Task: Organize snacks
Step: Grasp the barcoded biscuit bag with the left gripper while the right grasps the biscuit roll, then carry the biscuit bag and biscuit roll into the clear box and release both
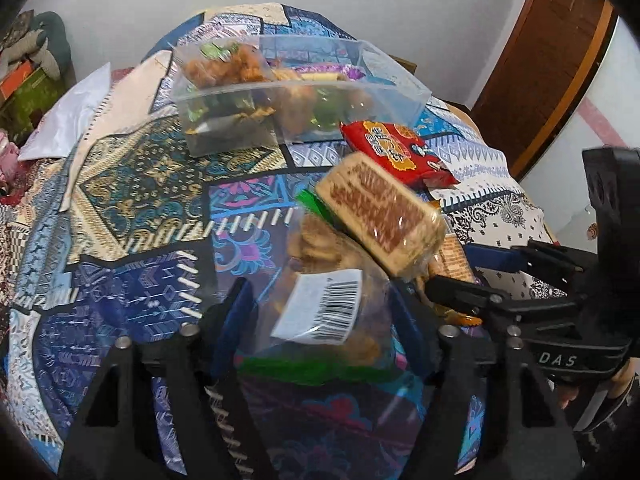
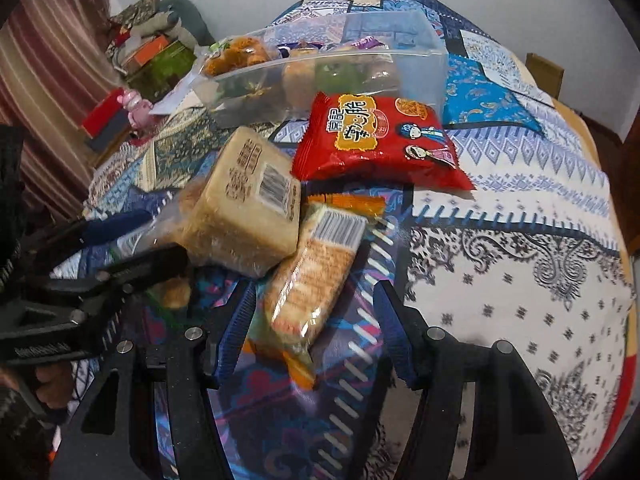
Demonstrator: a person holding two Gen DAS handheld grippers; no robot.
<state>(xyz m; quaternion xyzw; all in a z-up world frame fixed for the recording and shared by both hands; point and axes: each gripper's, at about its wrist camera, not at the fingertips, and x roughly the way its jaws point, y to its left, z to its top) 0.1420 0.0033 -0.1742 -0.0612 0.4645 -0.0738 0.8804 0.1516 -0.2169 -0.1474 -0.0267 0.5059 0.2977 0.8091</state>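
A clear plastic bin [image 1: 384, 80] [image 2: 420, 60] with several snacks in it stands at the far side of the patterned cloth. A red snack packet [image 1: 400, 152] [image 2: 380, 144] lies in front of it. A beige cake block in clear wrap [image 1: 380, 216] [image 2: 248, 208] rests on the pile. My left gripper [image 1: 320, 312] is open around a clear bag of fried snacks with a barcode label [image 1: 324, 308]. My right gripper [image 2: 312, 320] is open around a cracker pack [image 2: 316, 280]. Each gripper shows in the other's view, the right [image 1: 500, 280] and the left [image 2: 132, 248].
The patterned cloth [image 1: 140, 200] [image 2: 520, 240] covers the table. A white bag [image 1: 68, 116] lies at the left. Boxes and soft toys [image 2: 152, 40] sit beyond the table. A wooden door [image 1: 552, 60] stands at the right.
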